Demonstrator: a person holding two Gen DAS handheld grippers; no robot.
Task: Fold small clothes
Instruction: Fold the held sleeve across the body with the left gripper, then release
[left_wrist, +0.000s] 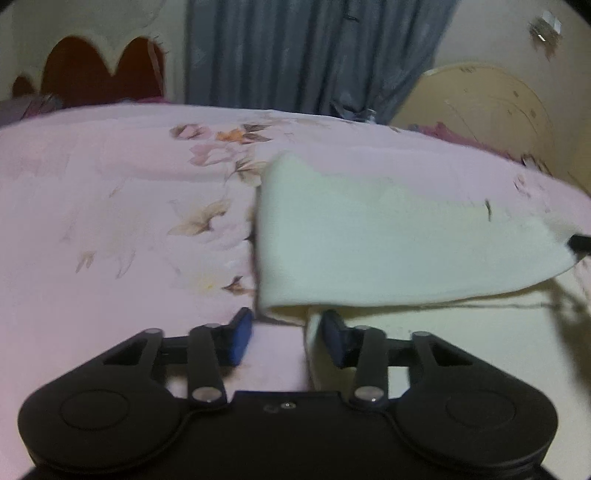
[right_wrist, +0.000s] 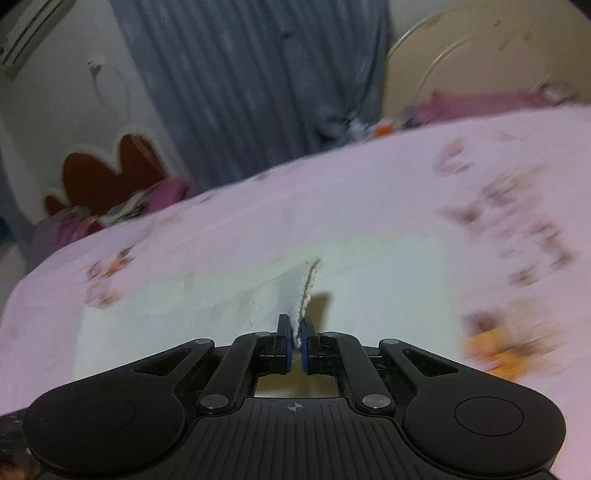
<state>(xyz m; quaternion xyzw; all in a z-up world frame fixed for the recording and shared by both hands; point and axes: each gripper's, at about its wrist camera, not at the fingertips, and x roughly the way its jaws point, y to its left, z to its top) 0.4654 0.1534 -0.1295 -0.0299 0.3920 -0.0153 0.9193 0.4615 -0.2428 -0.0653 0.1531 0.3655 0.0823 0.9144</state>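
Observation:
A cream white cloth (left_wrist: 388, 240) lies on the pink floral bedsheet (left_wrist: 110, 206), its right part lifted and folded over toward the left. My left gripper (left_wrist: 286, 332) is open, its blue pads either side of the cloth's near left corner, holding nothing. My right gripper (right_wrist: 294, 334) is shut on a raised edge of the same cloth (right_wrist: 221, 306), which stands up as a ridge in front of the pads. The right gripper's tip also shows at the far right of the left wrist view (left_wrist: 580, 243), pinching the lifted corner.
The bed fills both views. Behind it hang grey-blue curtains (left_wrist: 314, 55). A cream headboard with a red-brown cutout (left_wrist: 99, 70) stands at the left and a round cream panel (left_wrist: 480, 107) at the right. Purple bedding (right_wrist: 162, 195) lies at the far edge.

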